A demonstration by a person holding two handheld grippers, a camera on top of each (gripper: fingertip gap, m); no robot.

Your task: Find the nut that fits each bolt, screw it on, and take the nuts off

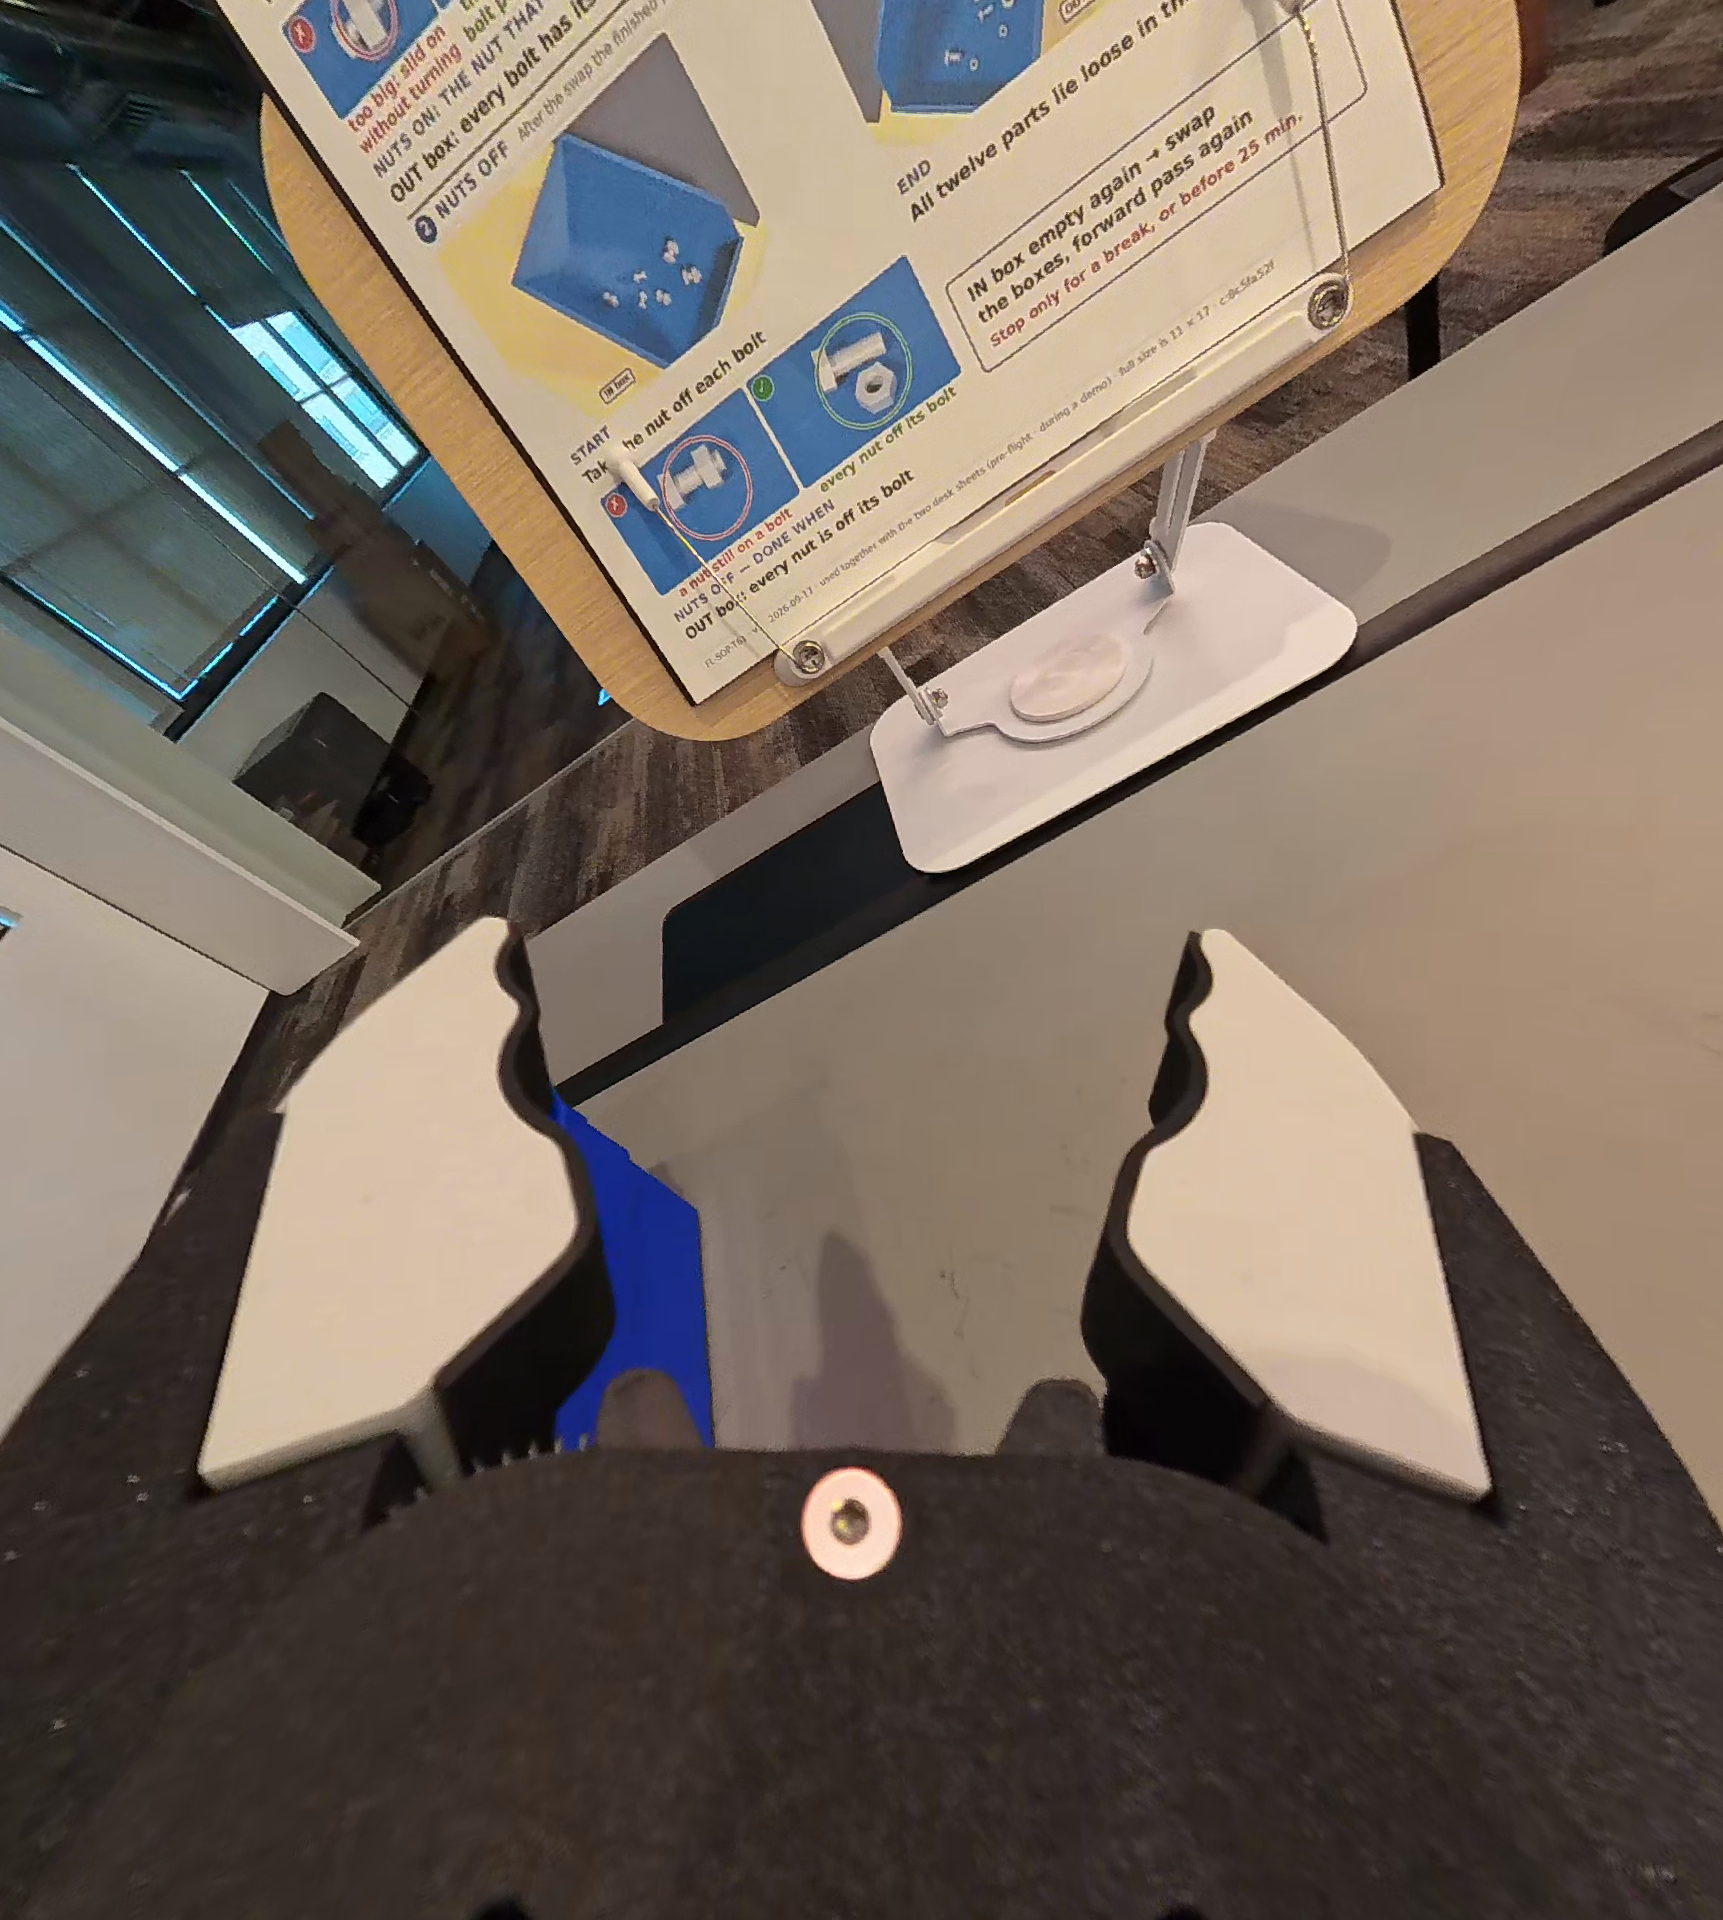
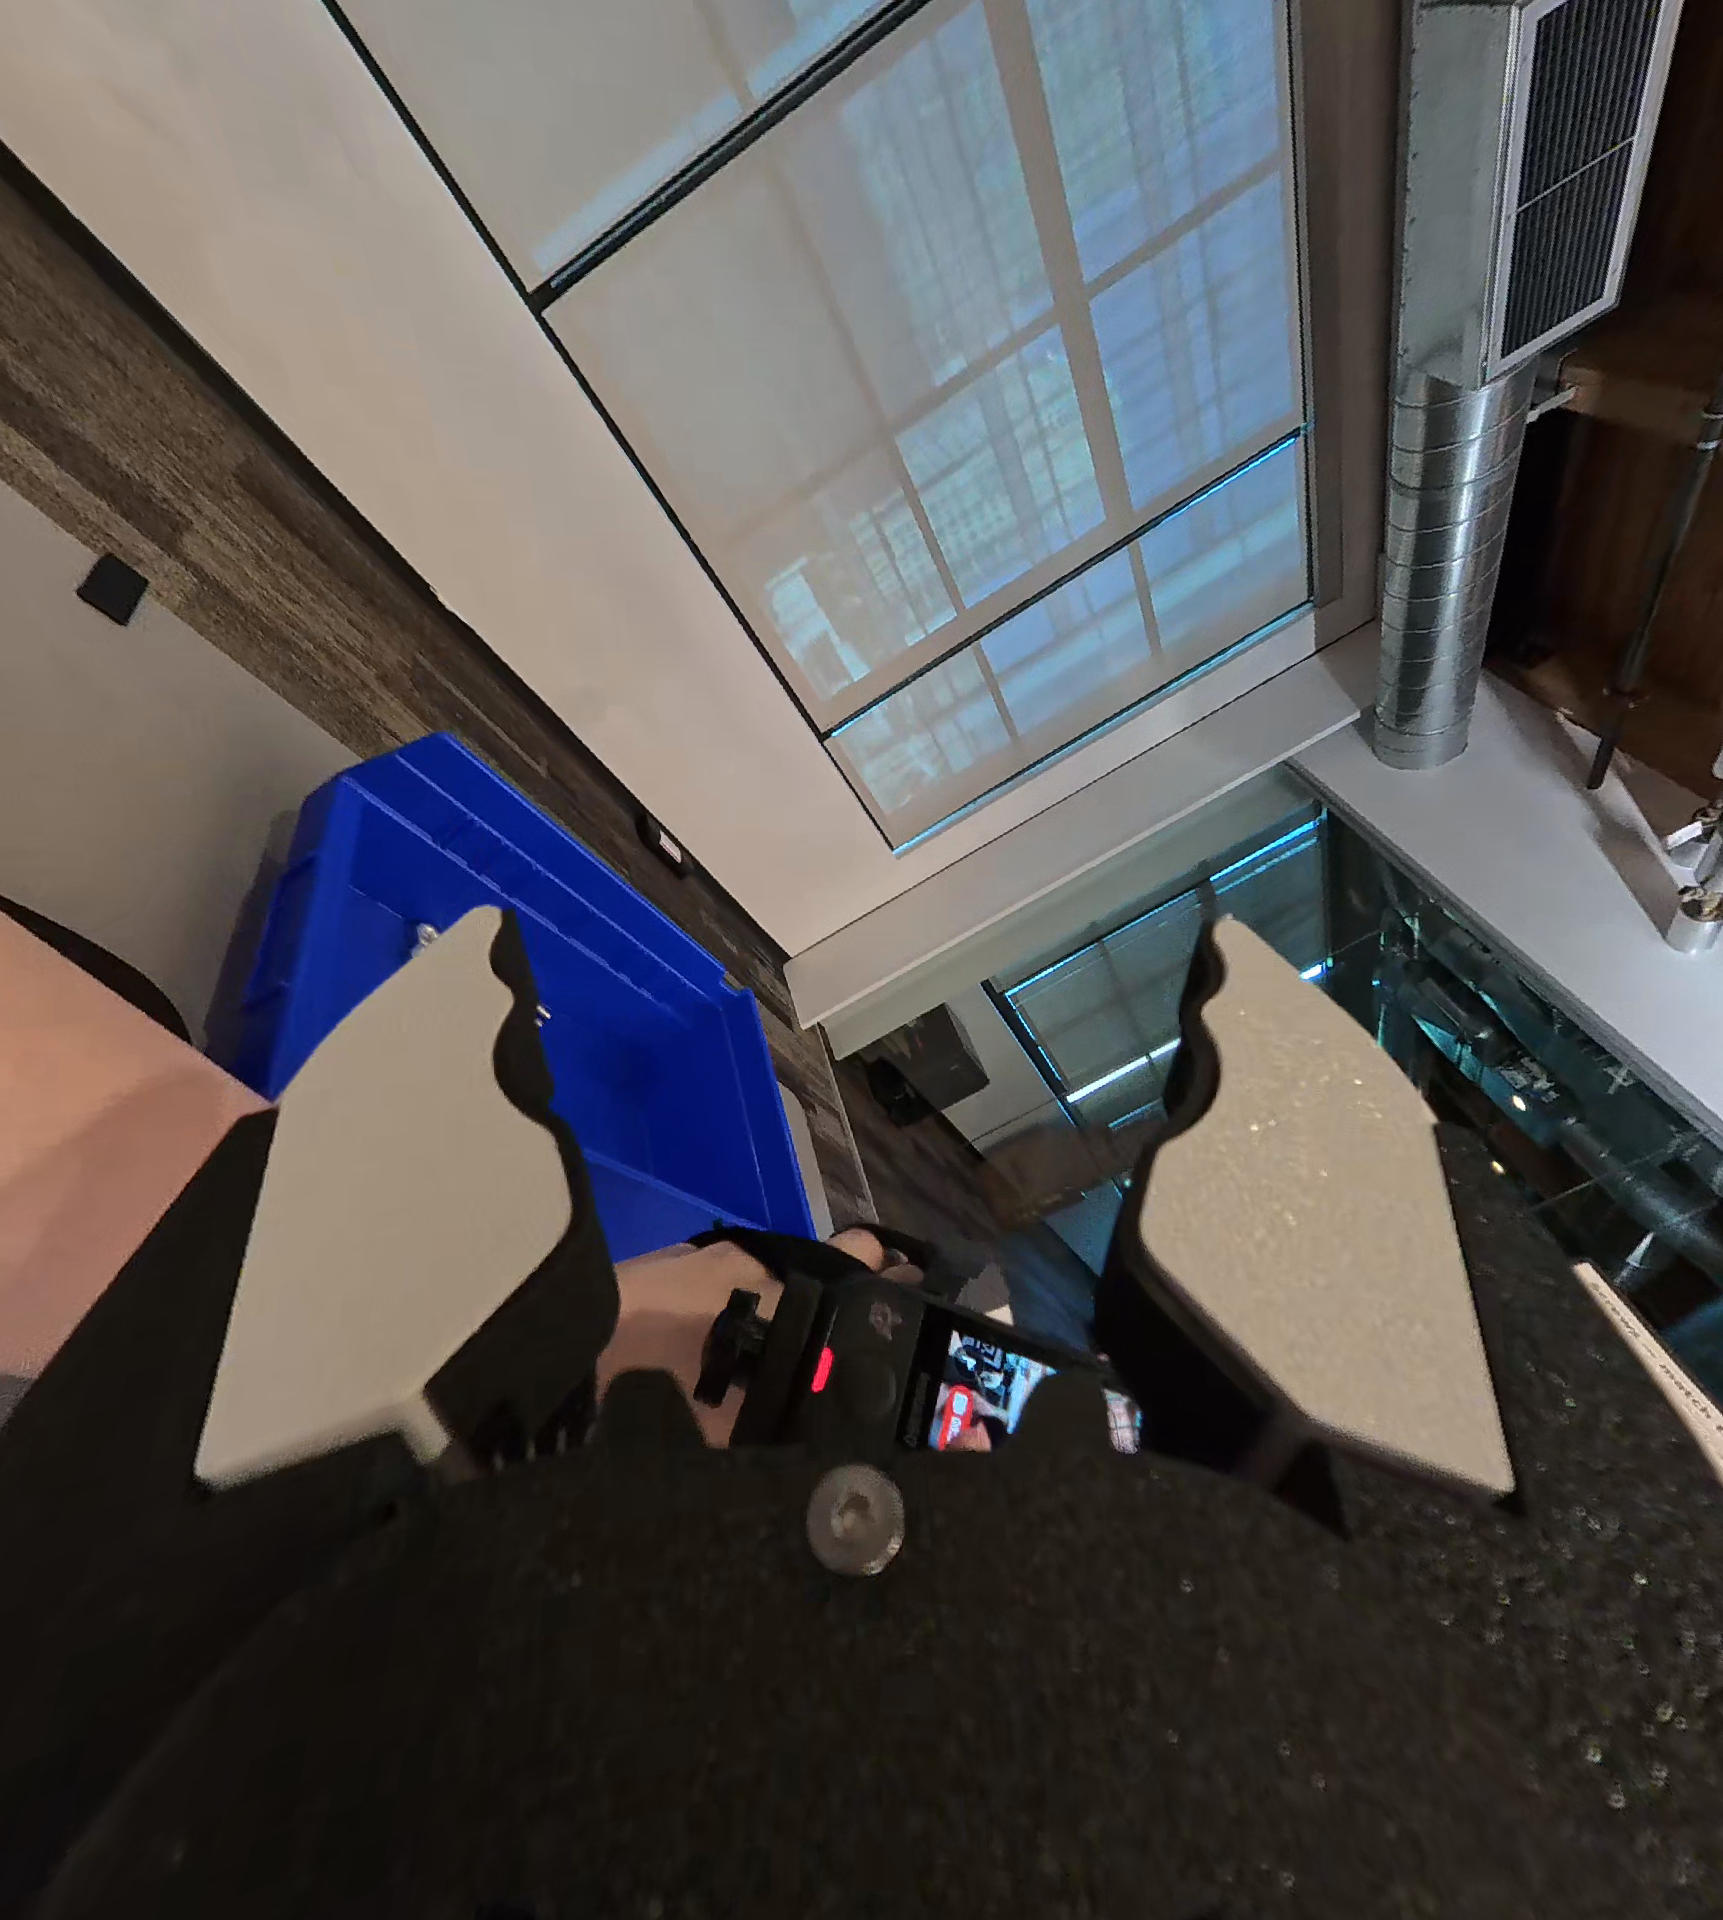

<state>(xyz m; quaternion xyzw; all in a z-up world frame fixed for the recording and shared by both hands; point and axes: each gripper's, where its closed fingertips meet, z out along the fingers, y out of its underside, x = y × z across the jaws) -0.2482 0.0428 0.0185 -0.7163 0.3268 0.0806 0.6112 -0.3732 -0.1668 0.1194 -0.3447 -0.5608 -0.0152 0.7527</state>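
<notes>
**A:** Your hardware sits in the blue bin (image 2: 628, 1039), left of centre in the right wrist view: a small pale part (image 2: 424, 935) peeks past the fingertip, too small to tell its axis.

**B:** And the grippers?

**A:** The right gripper (image 2: 852, 956) and left gripper (image 1: 852, 956) are both spread, empty. In the left view, only a bin corner shows, lower left.
</notes>
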